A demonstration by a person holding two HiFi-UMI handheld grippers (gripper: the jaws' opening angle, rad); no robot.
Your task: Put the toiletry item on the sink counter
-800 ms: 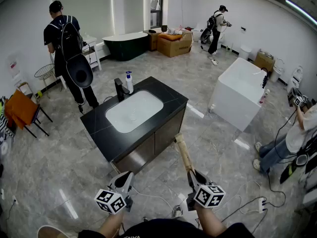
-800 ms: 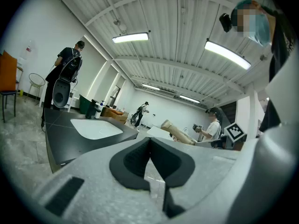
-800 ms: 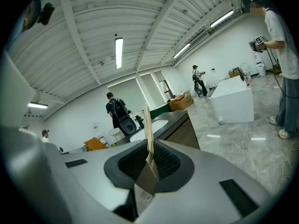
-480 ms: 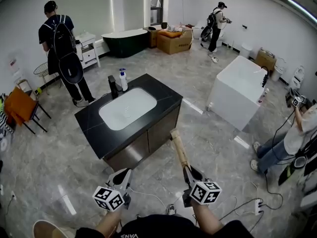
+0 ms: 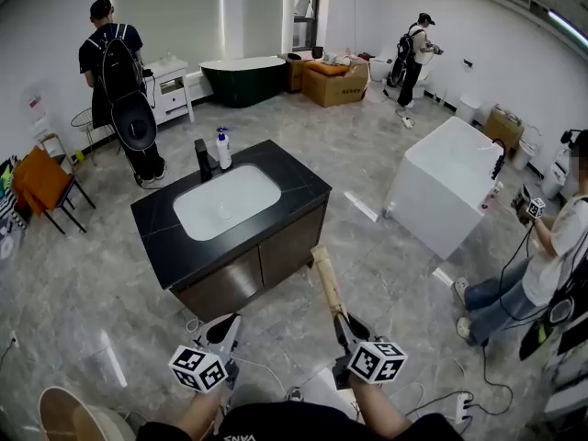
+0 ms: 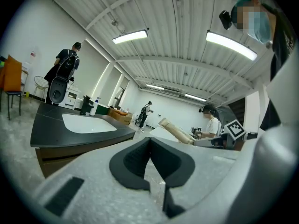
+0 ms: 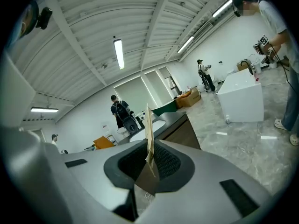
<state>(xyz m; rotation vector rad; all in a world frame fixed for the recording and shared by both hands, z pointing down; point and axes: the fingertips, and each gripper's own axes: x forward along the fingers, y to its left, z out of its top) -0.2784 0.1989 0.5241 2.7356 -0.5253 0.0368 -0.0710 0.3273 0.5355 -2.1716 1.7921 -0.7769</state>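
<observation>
Grey marbled floor [image 5: 386, 246] of a large white showroom. The black counter [image 5: 296, 184] stands mid-room with a white sink basin [image 5: 225, 202] set in it, and a dark faucet [image 5: 201, 158] and a pump bottle [image 5: 223, 148] at its far edge. Other people are about the room, none near the work. Right tongs [image 5: 342, 323]: clamped on the toiletry item [image 5: 325, 278], a long, flat, tan pack gripped at its near end. The right gripper view shows the pack edge-on between the 2 pads, standing up out of the jaws. In the head view the pack slants forward towards the counter's near corner, but its tip hangs over the floor, apart from the counter front. Left tongs [image 5: 227, 327]: jaws together, nothing between them, held low beside the right and pointing at the counter. Status: pick-up done, item in hand; carry under way by my reading, since both tongs are short of the counter. Left to do: cross the gap, bring the pack over the dark top, lay it flat on a bare stretch (the near right corner looks free), let the jaws part, withdraw. Item not yet on the counter, so 0 of the placing is done. Judged roughly half through.
</observation>
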